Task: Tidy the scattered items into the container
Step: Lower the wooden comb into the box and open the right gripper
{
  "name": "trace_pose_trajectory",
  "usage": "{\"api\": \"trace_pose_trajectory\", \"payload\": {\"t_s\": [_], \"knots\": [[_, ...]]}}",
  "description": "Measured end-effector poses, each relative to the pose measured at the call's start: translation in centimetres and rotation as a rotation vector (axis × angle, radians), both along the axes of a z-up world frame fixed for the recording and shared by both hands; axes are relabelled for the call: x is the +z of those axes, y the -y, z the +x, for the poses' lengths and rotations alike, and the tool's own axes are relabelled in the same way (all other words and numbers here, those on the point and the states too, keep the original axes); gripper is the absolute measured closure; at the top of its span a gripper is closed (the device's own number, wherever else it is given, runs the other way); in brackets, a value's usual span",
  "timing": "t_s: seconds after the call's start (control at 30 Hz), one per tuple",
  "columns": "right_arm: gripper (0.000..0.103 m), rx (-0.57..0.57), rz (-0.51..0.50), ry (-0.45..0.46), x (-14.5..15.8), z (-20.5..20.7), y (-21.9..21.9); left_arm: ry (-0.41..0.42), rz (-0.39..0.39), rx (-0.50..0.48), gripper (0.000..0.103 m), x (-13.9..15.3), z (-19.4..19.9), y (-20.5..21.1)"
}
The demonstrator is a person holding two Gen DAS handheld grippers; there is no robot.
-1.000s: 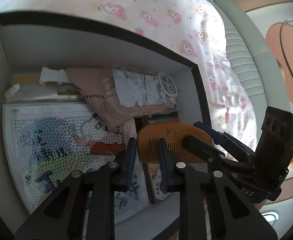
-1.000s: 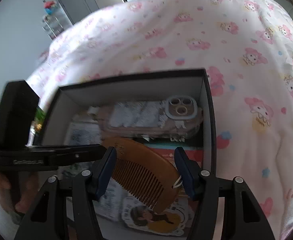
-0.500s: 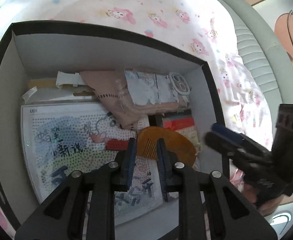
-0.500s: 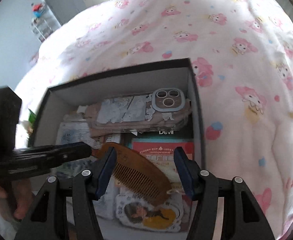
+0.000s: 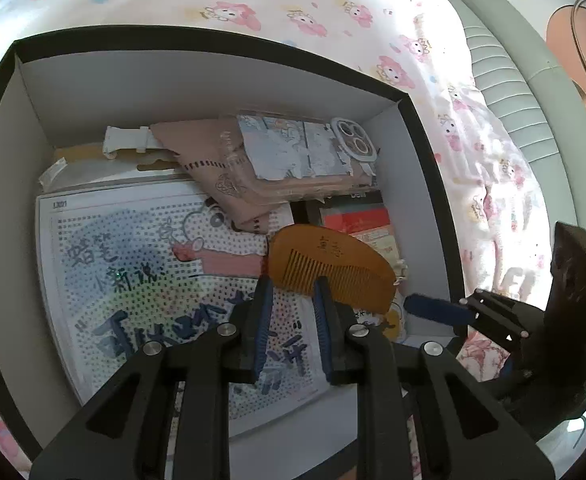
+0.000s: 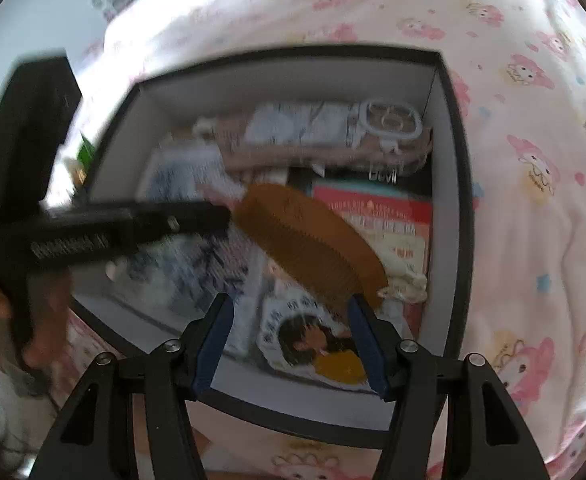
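1. A bedspread [image 5: 293,8] printed with pink cartoon figures carries everything; a padded grey headboard [image 5: 525,92] shows only in the left wrist view.
2. The black box [image 5: 221,46] with pale inner walls sits on the bedspread and holds all the items listed below.
3. A dotted picture sheet [image 5: 141,280] with blue lettering covers the box's left half.
4. Along the far wall lie a pink pouch [image 5: 205,152] and, on top of it, a clear phone case [image 5: 301,152] with a camera ring near the far right corner.
5. A red printed packet [image 6: 377,216] lies by the right wall; the round sticker [image 6: 317,344] of a dark-haired figure near the near edge is clear only in the right wrist view.
6. The wooden comb [image 5: 329,264] rests on the pile in the box's right half, apart from both grippers.
7. The left gripper [image 5: 291,316] has its jaws narrowly parted, holding nothing.
8. The right gripper [image 6: 289,340] is spread wide and empty, above the box's near edge.
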State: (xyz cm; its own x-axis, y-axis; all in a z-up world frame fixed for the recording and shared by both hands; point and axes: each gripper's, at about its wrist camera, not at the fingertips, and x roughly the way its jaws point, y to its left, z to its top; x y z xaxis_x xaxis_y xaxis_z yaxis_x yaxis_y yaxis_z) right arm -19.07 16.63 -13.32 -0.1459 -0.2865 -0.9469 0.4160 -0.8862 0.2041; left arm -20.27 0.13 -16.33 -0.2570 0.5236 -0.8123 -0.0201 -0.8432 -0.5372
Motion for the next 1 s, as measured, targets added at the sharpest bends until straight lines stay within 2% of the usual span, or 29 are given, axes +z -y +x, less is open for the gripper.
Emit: {"api": "trace_pose_trajectory", "payload": {"t_s": [0.1, 0.37, 0.53, 0.57, 0.77, 0.87, 1.0], "knots": [[0.047, 0.018, 0.029, 0.009, -0.6, 0.2, 0.2, 0.006, 0.015, 0.004, 0.084, -0.1, -0.1, 0.2], [0.047, 0.048, 0.208, -0.107, -1.6, -1.6, 1.4, 0.017, 0.024, 0.007, 0.084, -0.3, -0.1, 0.6], [0.047, 0.078, 0.277, -0.129, -2.2, -2.4, 2.4, 0.014, 0.025, 0.005, 0.084, -0.2, -0.2, 0.2], [0.047, 0.064, 0.259, -0.119, -2.0, -2.4, 2.3, 0.014, 0.027, 0.003, 0.084, -0.2, -0.1, 0.3], [0.047, 0.013, -0.057, 0.032, 0.3, -0.4, 0.5, 0.006, 0.042, -0.018, 0.084, -0.3, 0.3, 0.4], [0.047, 0.001, -0.116, 0.092, 0.2, 0.0, 0.1, 0.013, 0.052, -0.022, 0.084, -0.4, 0.3, 0.5], [0.047, -0.047, -0.076, 0.106, -1.3, -0.8, -0.3, 0.014, 0.046, -0.020, 0.084, -0.4, 0.4, 0.6]]}}
